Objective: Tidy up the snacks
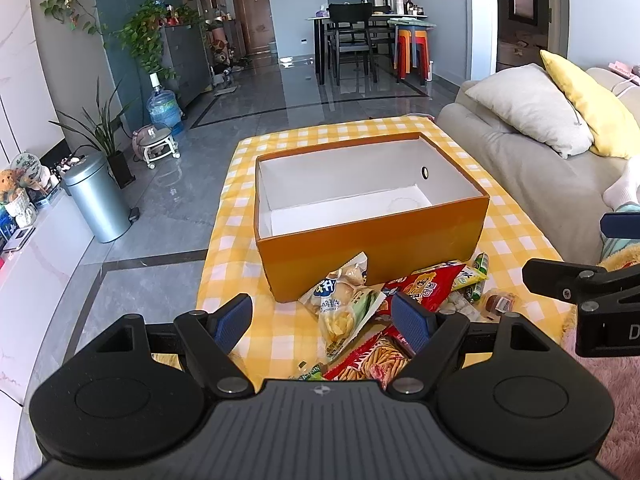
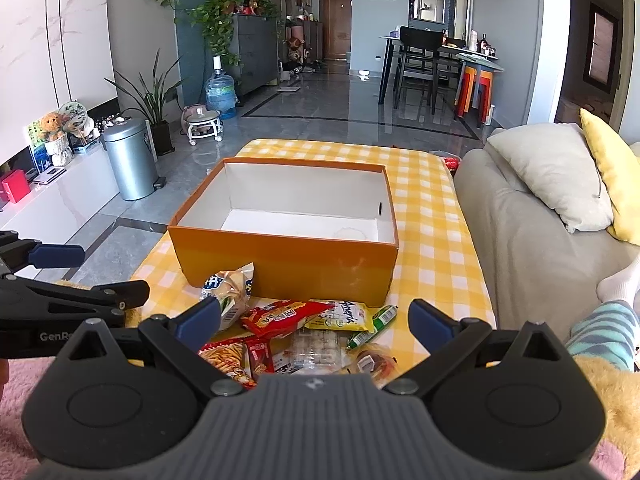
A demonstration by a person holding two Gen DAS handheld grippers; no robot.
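Note:
An open orange box (image 1: 372, 240) with a white, empty inside stands on the yellow checked cloth (image 1: 236, 248); it also shows in the right wrist view (image 2: 288, 268). Several snack packs lie in a pile in front of it: a pale bread bag (image 1: 344, 304), a red pack (image 1: 428, 284), a red stick-snack pack (image 1: 376, 360), a yellow pack (image 2: 340, 316), a green sausage (image 2: 372, 326). My left gripper (image 1: 324, 322) is open and empty above the pile's left part. My right gripper (image 2: 316, 320) is open and empty above the pile.
A grey sofa (image 2: 528, 232) with a beige and a yellow cushion borders the table on the right. A metal bin (image 2: 130, 160), plants and a water bottle stand on the floor at left. A pink fluffy cover (image 1: 616, 408) lies at the near edge.

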